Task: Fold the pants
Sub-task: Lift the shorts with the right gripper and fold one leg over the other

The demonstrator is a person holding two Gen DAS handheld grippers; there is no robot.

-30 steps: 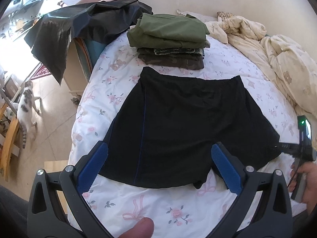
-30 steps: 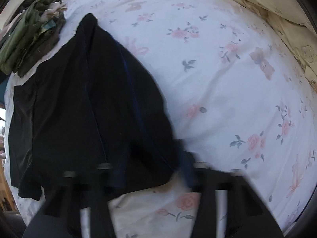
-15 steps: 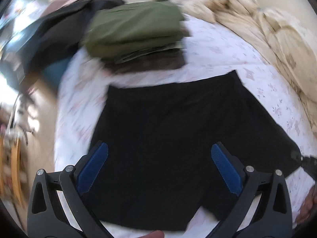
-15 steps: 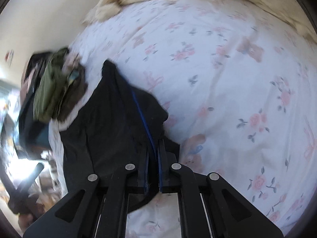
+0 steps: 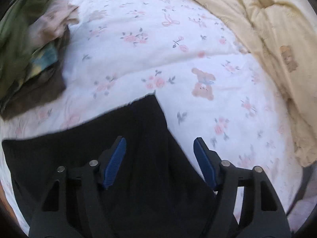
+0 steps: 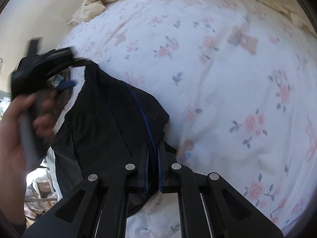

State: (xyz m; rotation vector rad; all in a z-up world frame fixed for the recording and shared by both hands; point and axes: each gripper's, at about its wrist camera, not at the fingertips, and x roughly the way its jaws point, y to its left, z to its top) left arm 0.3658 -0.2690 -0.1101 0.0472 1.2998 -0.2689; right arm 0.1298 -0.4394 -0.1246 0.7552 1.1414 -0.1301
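Observation:
Black shorts with a blue side stripe (image 5: 122, 146) lie on the floral bedsheet (image 5: 178, 63). My left gripper (image 5: 159, 144) is open, its blue pads either side of the shorts' waist corner, just above the fabric. My right gripper (image 6: 153, 146) is shut on the shorts (image 6: 111, 119) at the striped leg hem, holding it slightly lifted. The left gripper (image 6: 65, 73) and the hand holding it show blurred at the left of the right wrist view.
A stack of folded clothes (image 5: 25, 45), olive green on top, sits at the far left of the bed. A cream quilt (image 5: 277, 39) is bunched along the right side. A wall (image 6: 39, 10) lies beyond the bed.
My left gripper has swung right and down to the shorts' waist corner and narrowed its opening. My right gripper closed on the striped hem and stays shut.

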